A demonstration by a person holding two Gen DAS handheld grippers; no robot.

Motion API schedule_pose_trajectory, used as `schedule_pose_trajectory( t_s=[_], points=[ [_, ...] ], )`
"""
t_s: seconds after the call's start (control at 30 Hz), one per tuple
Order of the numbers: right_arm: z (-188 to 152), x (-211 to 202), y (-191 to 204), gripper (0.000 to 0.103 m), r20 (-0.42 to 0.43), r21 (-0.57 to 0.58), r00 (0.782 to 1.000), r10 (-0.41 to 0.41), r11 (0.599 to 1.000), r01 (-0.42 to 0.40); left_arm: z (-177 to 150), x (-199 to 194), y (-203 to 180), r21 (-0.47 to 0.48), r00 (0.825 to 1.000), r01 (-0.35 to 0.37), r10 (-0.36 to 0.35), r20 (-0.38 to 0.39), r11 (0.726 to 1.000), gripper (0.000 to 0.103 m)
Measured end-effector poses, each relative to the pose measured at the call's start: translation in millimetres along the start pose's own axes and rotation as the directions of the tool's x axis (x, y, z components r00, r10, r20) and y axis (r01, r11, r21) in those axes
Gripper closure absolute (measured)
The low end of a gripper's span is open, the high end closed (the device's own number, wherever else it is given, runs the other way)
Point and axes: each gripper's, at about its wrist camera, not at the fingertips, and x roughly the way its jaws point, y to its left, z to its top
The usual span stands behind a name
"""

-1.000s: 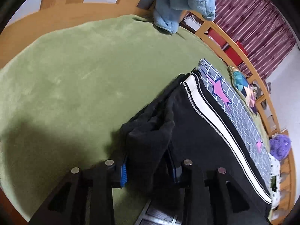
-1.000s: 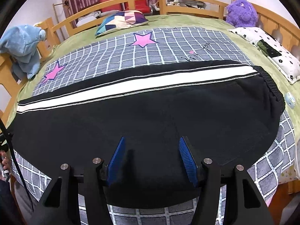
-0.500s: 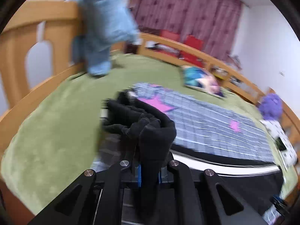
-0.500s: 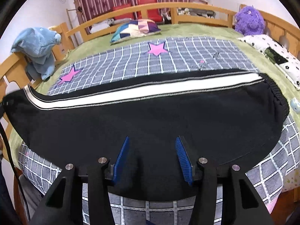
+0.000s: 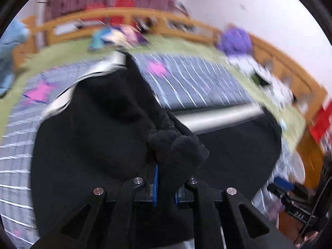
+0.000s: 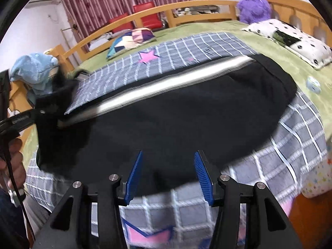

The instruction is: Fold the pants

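Black pants (image 6: 186, 112) with a white side stripe (image 6: 166, 85) lie across a grey checked blanket (image 6: 296, 128) on the bed. My left gripper (image 5: 166, 184) is shut on the bunched cuff end of the pants (image 5: 178, 151) and holds it lifted above the rest of the pants (image 5: 238, 145). It also shows at the left of the right wrist view (image 6: 44, 105). My right gripper (image 6: 168, 174) is open and empty, just above the near edge of the pants.
A green bedspread (image 6: 280, 47) lies under the blanket inside a wooden bed rail (image 6: 197, 8). A patchwork pillow (image 6: 130, 41), a purple plush (image 6: 253, 6), a spotted pillow (image 6: 290, 39) and a blue plush (image 6: 33, 70) sit around the bed.
My left gripper has lifted the cuff end and swung it right, over the pants towards the waist. My right gripper stays open and has drawn back slightly towards the near edge.
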Motion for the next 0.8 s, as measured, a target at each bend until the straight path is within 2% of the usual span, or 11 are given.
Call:
schedule_pose_trajectory(
  t_s=[0.1, 0.13, 0.17, 0.2, 0.3, 0.37, 0.53, 0.6, 0.7, 0.77, 0.8],
  points=[
    [-12, 4, -10, 0.052, -0.025, 0.009, 1.0, -0.004, 1.0, 0.004, -24, 32, -23, 0.087, 0.989, -0.036, 0.048, -0.137, 0.996, 0.092],
    [-14, 5, -11, 0.052, -0.033, 0.015, 0.999, 0.001, 1.0, -0.001, -29, 32, -25, 0.101, 0.988, -0.046, 0.061, -0.142, 0.994, 0.09],
    [-15, 7, -13, 0.052, -0.042, 0.021, 0.999, 0.01, 1.0, -0.009, -32, 27, -24, 0.095, 0.99, -0.042, 0.054, -0.134, 0.995, 0.087],
    [-15, 10, -11, 0.052, -0.049, 0.022, 0.999, 0.02, 1.0, -0.019, -34, 20, -20, 0.072, 0.992, -0.018, 0.027, -0.127, 0.997, 0.079],
    [-9, 15, 0, 0.052, -0.048, 0.001, 0.998, 0.048, 0.999, -0.048, -37, -8, 0, -0.017, 0.99, 0.093, -0.094, -0.108, 0.996, 0.056],
    [1, 16, 16, 0.052, -0.029, -0.025, 0.996, 0.081, 0.996, -0.082, -42, -30, 18, -0.046, 0.992, 0.111, -0.114, -0.062, 0.993, 0.05],
    [22, 22, 74, 0.052, 0.015, -0.113, 0.983, 0.181, 0.978, -0.178, -47, -63, 71, -0.146, 1.0, 0.023, -0.022, 0.008, 0.989, 0.046],
    [28, 32, 98, 0.052, 0.013, -0.147, 0.977, 0.213, 0.967, -0.209, -54, -70, 94, -0.207, 1.0, 0.004, -0.003, 0.007, 0.978, 0.046],
    [31, 53, 128, 0.054, -0.016, -0.197, 0.978, 0.209, 0.958, -0.208, -66, -79, 129, -0.296, 1.0, -0.003, 0.007, 0.01, 0.955, 0.046],
    [29, 72, 141, 0.066, -0.058, -0.216, 0.982, 0.178, 0.959, -0.186, -74, -83, 147, -0.338, 1.0, -0.008, 0.012, 0.01, 0.941, 0.046],
    [26, 85, 147, 0.083, -0.091, -0.222, 0.982, 0.163, 0.958, -0.18, -79, -86, 156, -0.354, 1.0, -0.01, 0.014, 0.01, 0.935, 0.046]
  ],
)
